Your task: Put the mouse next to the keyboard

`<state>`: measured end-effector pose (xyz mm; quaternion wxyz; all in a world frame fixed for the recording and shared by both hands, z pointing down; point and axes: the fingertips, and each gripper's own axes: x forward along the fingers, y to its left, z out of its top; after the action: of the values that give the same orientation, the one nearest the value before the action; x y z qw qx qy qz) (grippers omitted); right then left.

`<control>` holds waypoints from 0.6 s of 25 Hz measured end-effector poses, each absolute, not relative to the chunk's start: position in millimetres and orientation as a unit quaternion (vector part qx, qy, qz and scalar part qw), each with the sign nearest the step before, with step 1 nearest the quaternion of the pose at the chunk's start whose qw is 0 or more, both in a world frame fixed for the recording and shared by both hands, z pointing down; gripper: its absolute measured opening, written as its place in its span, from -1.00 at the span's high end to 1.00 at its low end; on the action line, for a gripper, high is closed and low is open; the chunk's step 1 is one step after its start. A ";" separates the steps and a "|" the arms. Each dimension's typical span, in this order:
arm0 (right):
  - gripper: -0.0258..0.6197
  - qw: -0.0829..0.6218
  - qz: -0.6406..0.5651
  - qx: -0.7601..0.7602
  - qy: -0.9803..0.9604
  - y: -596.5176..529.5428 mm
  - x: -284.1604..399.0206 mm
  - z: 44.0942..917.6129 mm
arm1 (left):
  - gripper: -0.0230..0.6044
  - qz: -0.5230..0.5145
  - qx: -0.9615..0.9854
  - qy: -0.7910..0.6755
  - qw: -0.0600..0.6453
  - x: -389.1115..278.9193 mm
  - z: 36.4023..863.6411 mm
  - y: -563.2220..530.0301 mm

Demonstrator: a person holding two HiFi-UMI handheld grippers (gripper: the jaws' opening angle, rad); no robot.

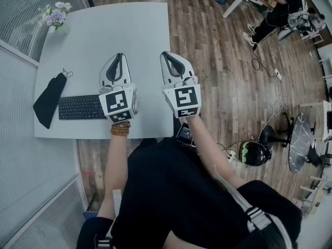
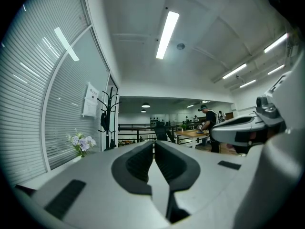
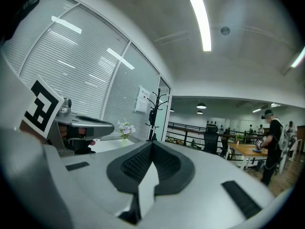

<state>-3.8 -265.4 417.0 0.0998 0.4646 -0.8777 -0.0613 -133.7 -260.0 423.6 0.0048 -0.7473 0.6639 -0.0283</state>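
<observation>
A black keyboard (image 1: 80, 108) lies near the front left edge of the white table (image 1: 140, 30). No mouse shows in any view. My left gripper (image 1: 120, 55) hovers over the table just right of the keyboard, its jaws shut with nothing between them (image 2: 154, 142). Beside it, my right gripper (image 1: 165, 53) hangs over the table's right edge, also shut and empty (image 3: 152, 143). Both point level across the room. The right gripper (image 2: 248, 128) shows in the left gripper view, and the left gripper (image 3: 81, 127) in the right gripper view.
A black fabric pouch (image 1: 49, 100) lies left of the keyboard. A vase of pale flowers (image 1: 56, 15) stands at the table's far left corner. Glass walls with blinds run along the left. On the wooden floor to the right are cables (image 1: 275, 95), a helmet (image 1: 254, 152) and a chair base (image 1: 275, 135).
</observation>
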 end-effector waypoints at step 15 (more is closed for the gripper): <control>0.92 0.097 -0.056 0.465 -0.878 -265.2 -3.3 418.3 | 0.87 -0.036 -0.748 0.662 -0.009 -132.5 440.1 -260.3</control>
<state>-3.3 -265.2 418.3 0.0972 0.4647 -0.8783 -0.0558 -132.5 -260.3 440.1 -0.0092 -0.7484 0.6623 -0.0358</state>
